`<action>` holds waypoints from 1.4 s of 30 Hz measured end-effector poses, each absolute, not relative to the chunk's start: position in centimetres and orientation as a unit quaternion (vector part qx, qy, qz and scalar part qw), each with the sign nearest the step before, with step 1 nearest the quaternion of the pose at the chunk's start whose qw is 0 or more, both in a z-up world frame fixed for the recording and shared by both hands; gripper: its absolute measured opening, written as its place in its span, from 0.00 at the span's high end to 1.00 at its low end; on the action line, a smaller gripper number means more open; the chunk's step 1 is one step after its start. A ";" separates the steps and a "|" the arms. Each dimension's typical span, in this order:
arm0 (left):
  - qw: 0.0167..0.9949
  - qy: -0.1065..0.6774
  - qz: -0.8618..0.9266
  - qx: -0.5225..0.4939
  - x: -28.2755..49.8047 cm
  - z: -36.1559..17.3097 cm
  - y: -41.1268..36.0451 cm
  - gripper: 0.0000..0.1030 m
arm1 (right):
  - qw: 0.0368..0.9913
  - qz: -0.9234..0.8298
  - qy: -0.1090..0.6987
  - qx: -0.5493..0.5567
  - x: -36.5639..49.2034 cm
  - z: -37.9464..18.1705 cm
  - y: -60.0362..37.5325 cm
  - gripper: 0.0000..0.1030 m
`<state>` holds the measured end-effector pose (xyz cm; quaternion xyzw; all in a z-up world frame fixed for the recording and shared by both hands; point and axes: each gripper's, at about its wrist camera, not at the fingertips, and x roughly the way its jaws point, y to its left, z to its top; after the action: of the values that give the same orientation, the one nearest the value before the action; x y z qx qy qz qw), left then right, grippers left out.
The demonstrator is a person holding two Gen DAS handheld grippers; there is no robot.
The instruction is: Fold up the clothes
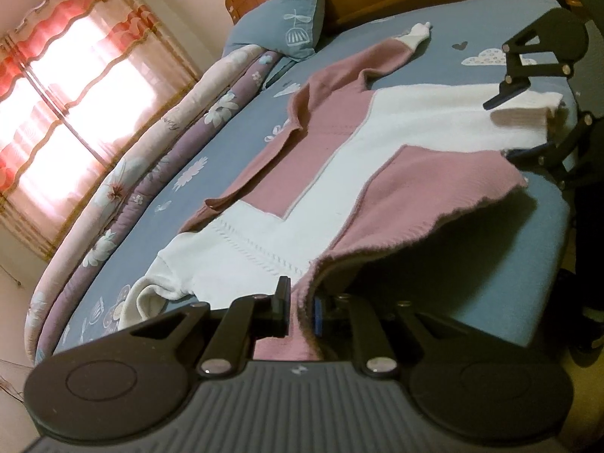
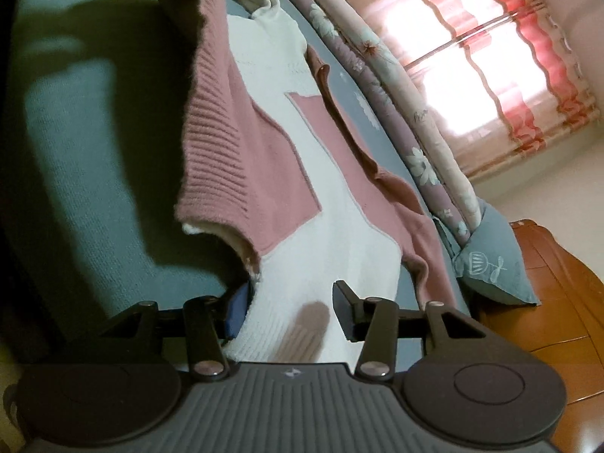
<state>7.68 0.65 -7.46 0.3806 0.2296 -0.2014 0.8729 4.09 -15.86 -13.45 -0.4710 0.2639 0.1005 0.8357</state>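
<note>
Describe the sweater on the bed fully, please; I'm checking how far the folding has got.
The sweater is a soft knit in pink and white blocks with a ribbed pink hem. It lies spread across the blue bed sheet, sleeves out to either side. The left claw is shut on a pink hem corner, lifting that edge off the sheet. The right claw stands open around white fabric at the other end, pads not pressing.
</note>
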 end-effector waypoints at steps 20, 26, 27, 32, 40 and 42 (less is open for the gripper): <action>0.875 0.232 -0.200 0.373 8.0 -7.1 0.8 0.86 | 0.793 0.144 0.321 -0.498 1.4 -11.8 -19.8 0.46; 0.877 0.236 -0.199 0.368 8.2 -7.1 0.8 0.86 | 0.776 0.105 0.281 -0.555 1.3 -13.2 -19.4 0.45; 0.877 0.235 -0.199 0.368 8.2 -7.1 0.8 0.86 | 0.772 0.101 0.273 -0.565 1.4 -13.4 -19.3 0.45; 0.877 0.236 -0.199 0.368 8.2 -7.1 0.8 0.86 | 0.762 0.116 0.245 -0.588 1.4 -14.6 -18.8 0.46; 0.861 0.241 -0.203 0.399 7.1 -8.0 0.6 0.93 | 0.781 0.158 0.276 -0.538 2.6 -12.8 -19.5 0.93; 0.859 0.231 -0.198 0.412 6.5 -7.7 0.5 0.94 | 0.782 0.173 0.276 -0.531 3.0 -11.2 -20.1 0.94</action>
<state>6.54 0.55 -7.72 0.4120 0.2311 -0.1977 0.8589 3.00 -20.08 -11.18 -0.5314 0.2762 0.1726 0.7820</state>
